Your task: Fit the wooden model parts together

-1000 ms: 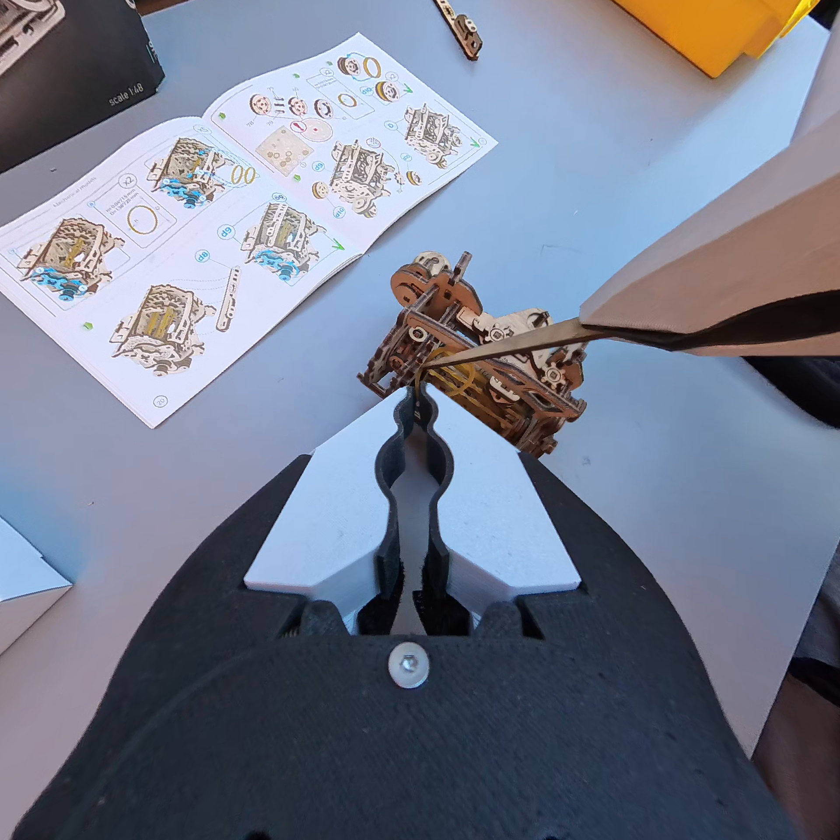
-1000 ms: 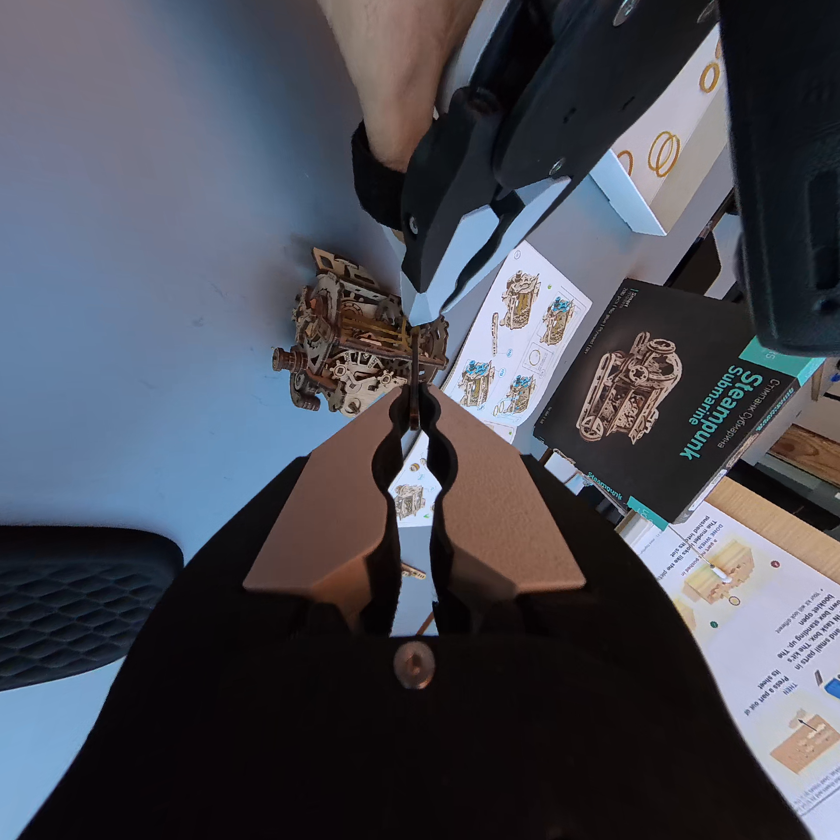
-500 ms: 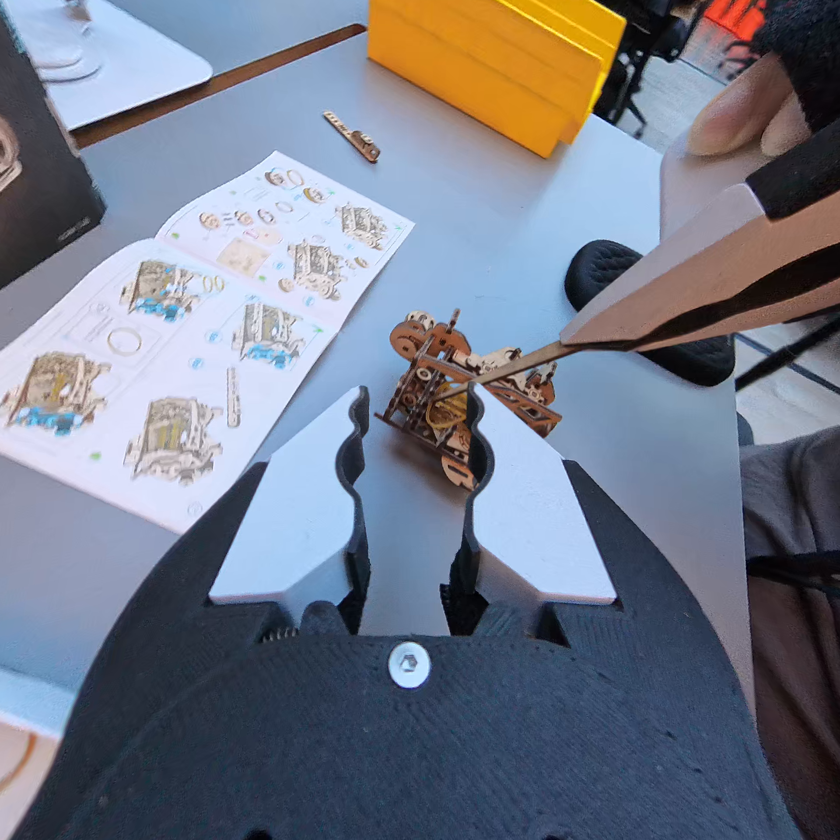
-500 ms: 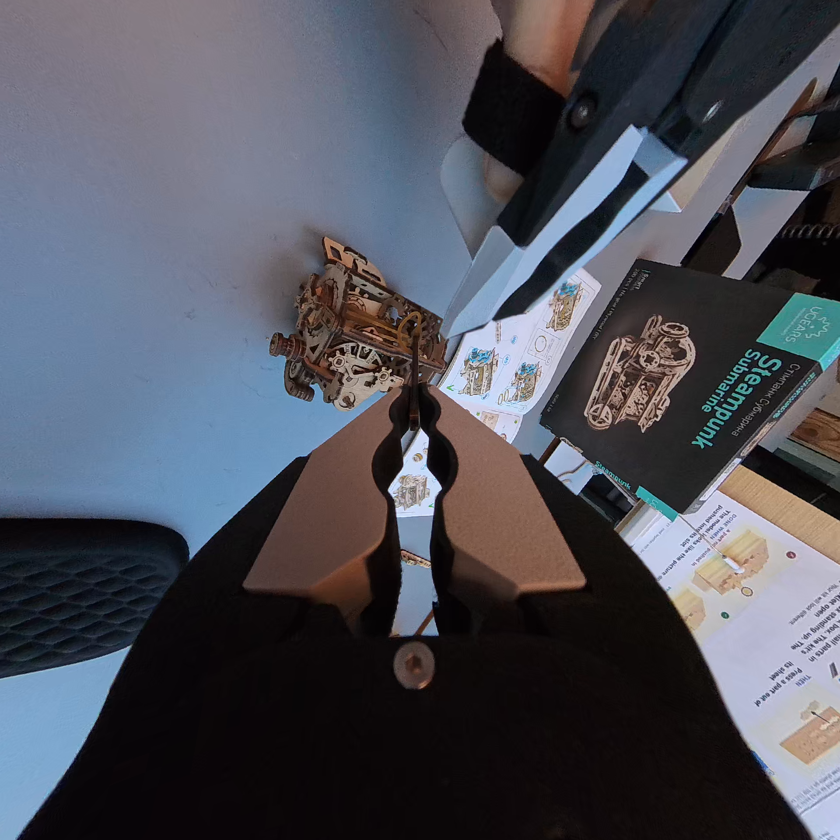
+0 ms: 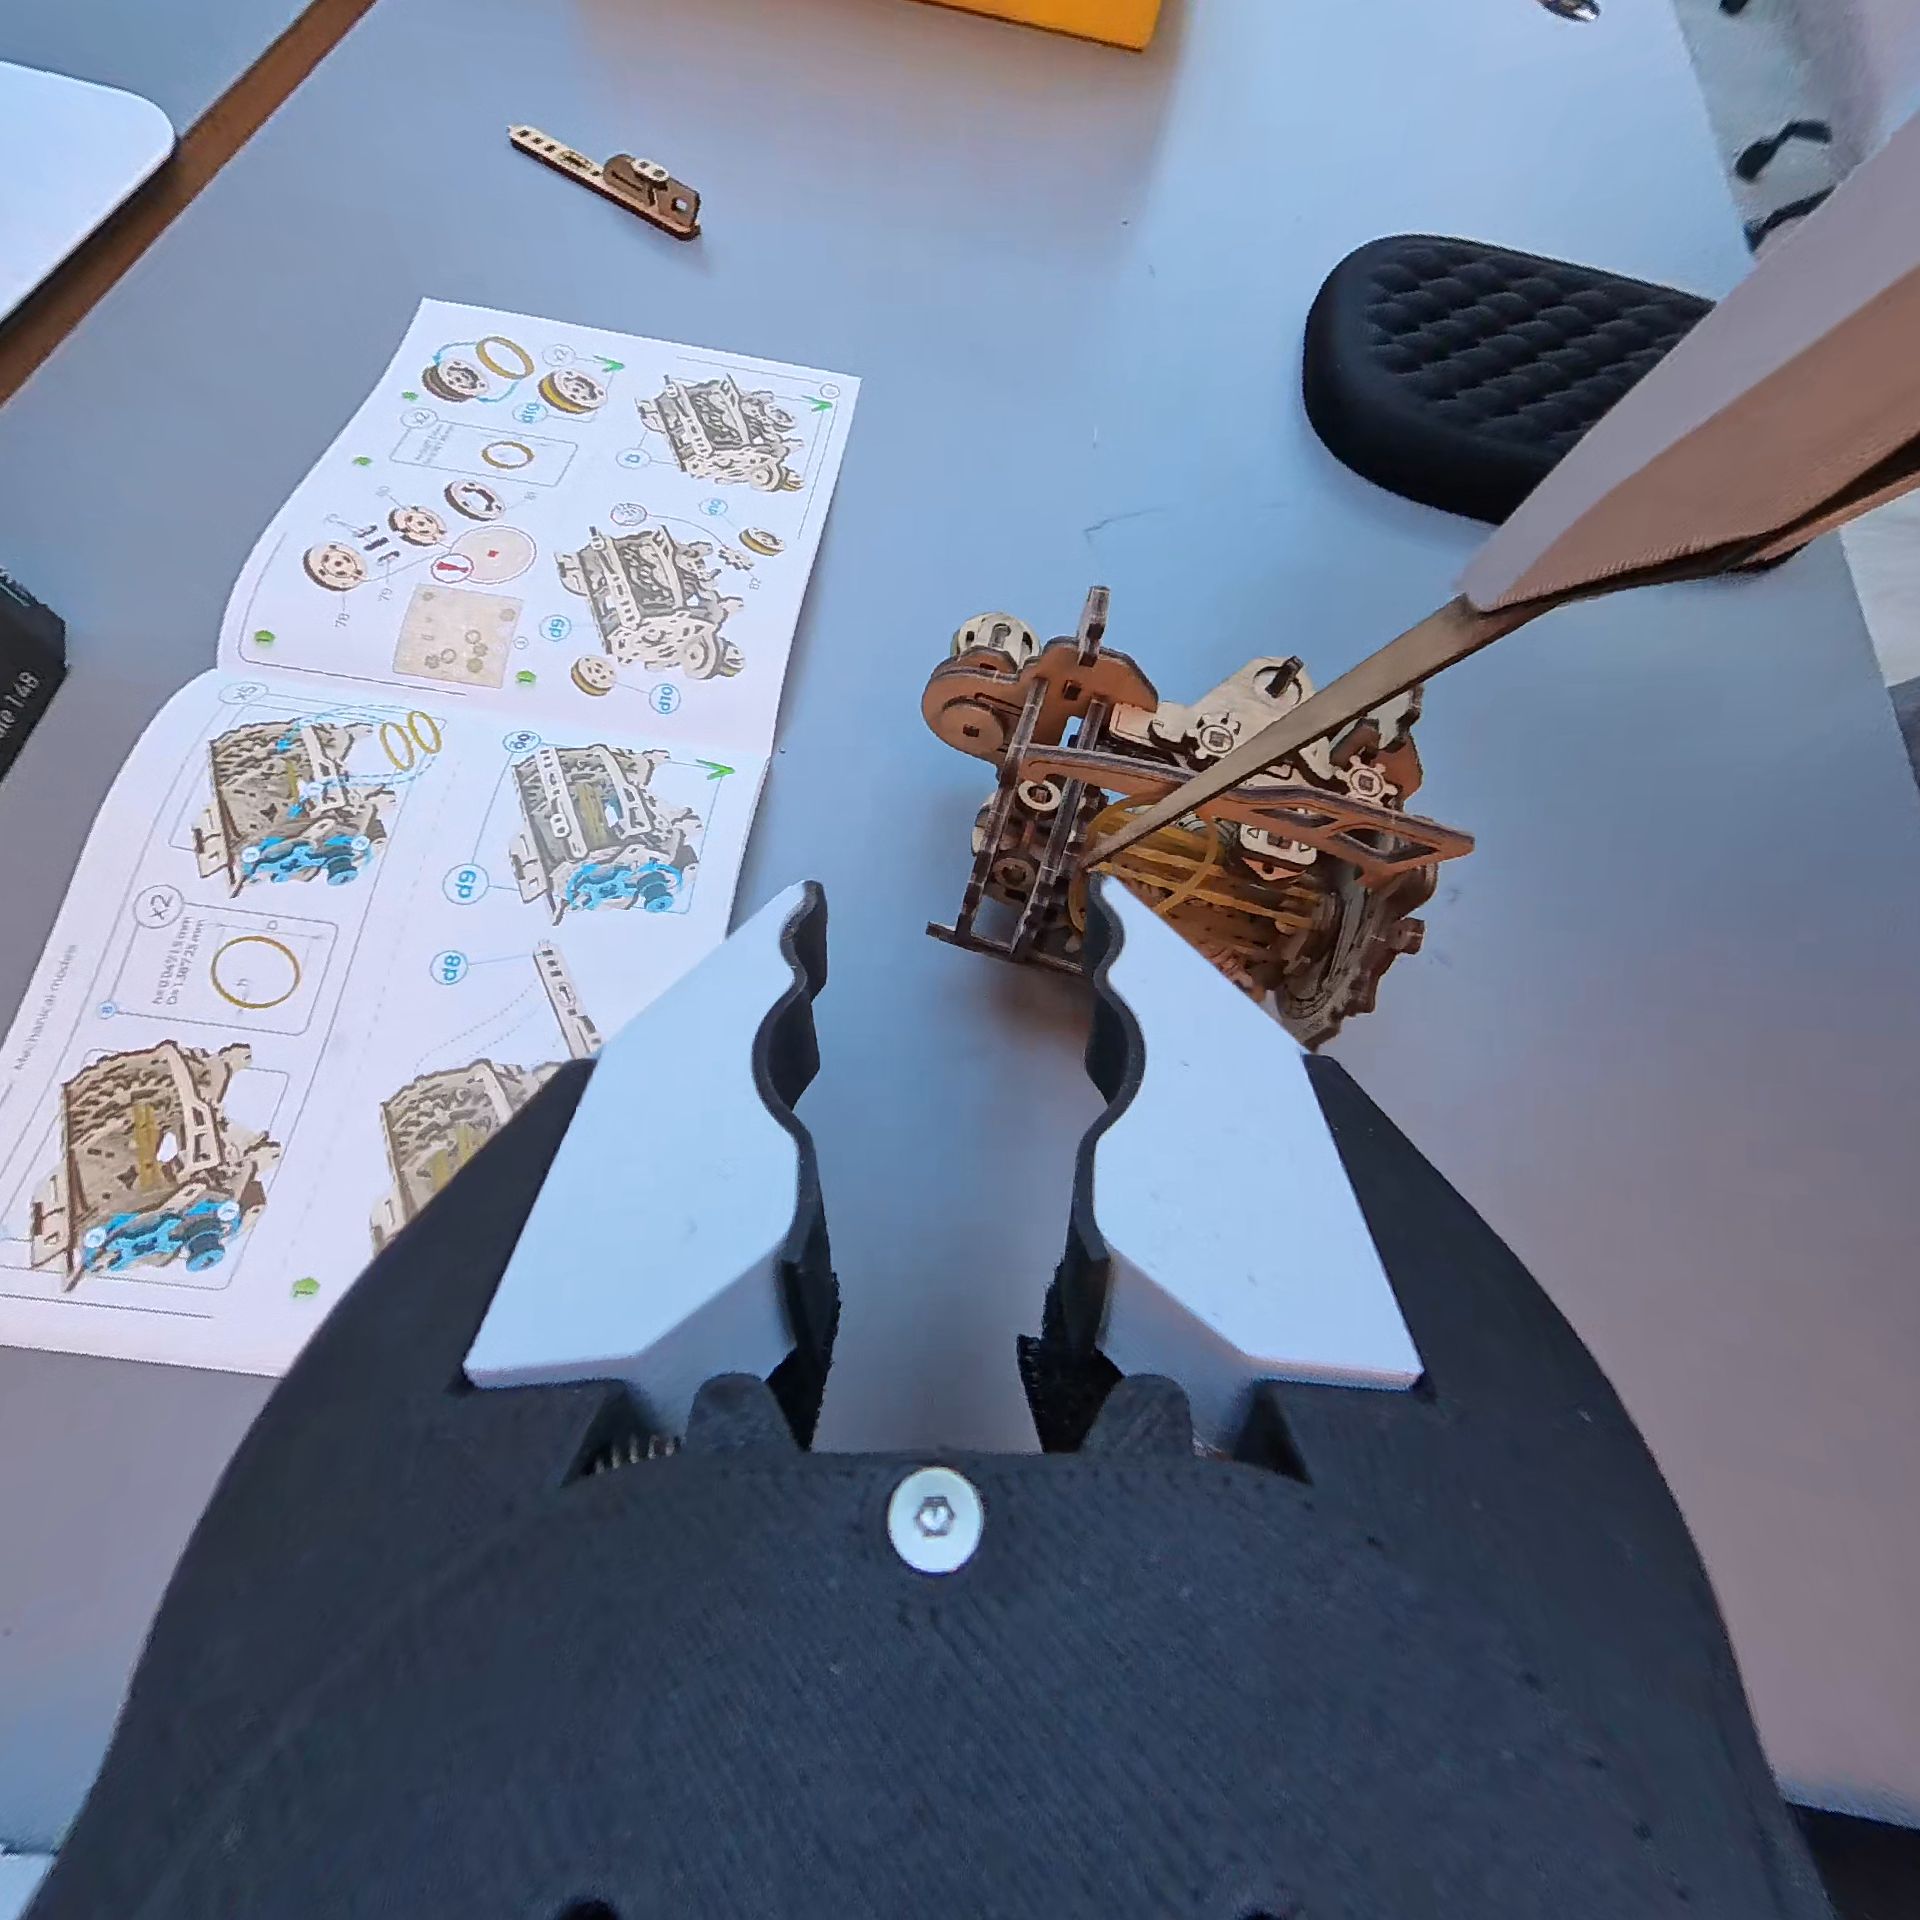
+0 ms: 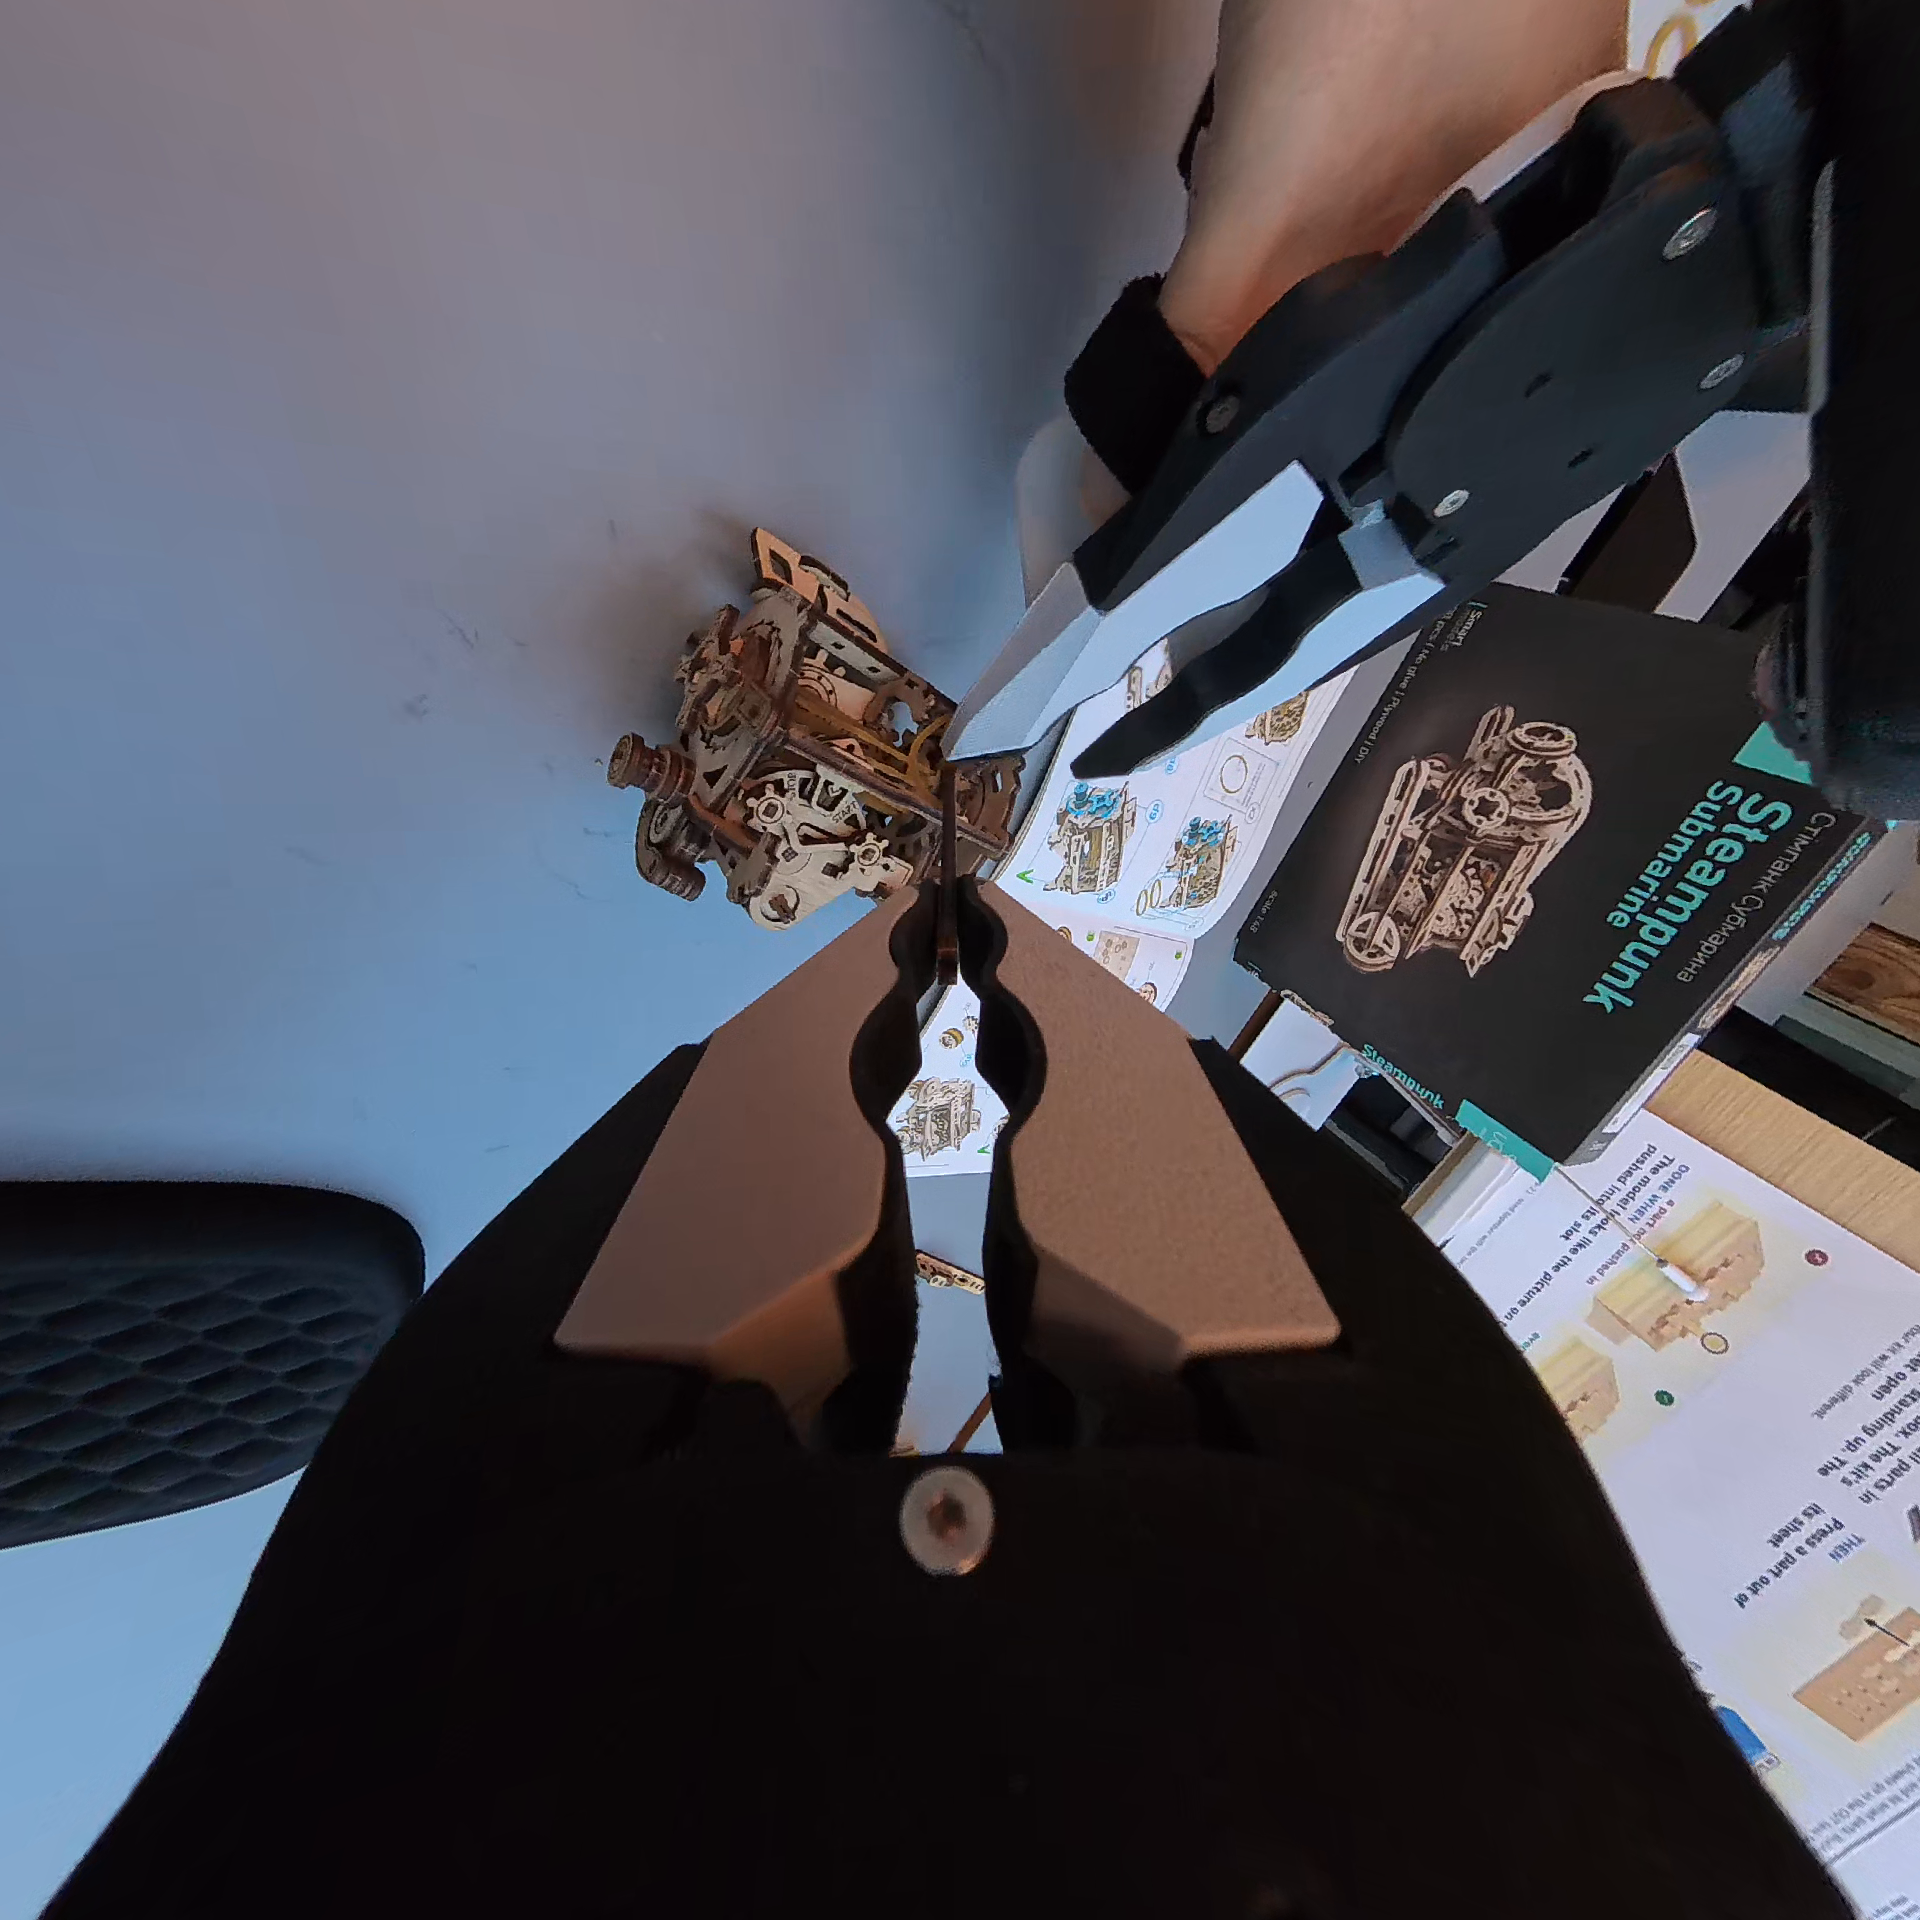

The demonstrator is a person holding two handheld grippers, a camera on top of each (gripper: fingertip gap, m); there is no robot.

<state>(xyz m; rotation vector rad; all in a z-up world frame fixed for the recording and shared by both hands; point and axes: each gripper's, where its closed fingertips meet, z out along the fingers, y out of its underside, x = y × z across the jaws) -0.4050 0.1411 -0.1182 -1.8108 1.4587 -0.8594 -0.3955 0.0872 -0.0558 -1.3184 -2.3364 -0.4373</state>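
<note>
Grey table (image 5: 1143, 312), booklet (image 5: 468, 727) left of frame, wooden model (image 5: 1195, 821) centre, mostly built. Loose part (image 5: 608, 179) upper left, not yet fitted. Left gripper (image 5: 954, 920) jaws wide, empty, right tip by model. Right gripper (image 6: 943, 914) clamped on thin strip (image 5: 1268, 743), tip poking into model.
</note>
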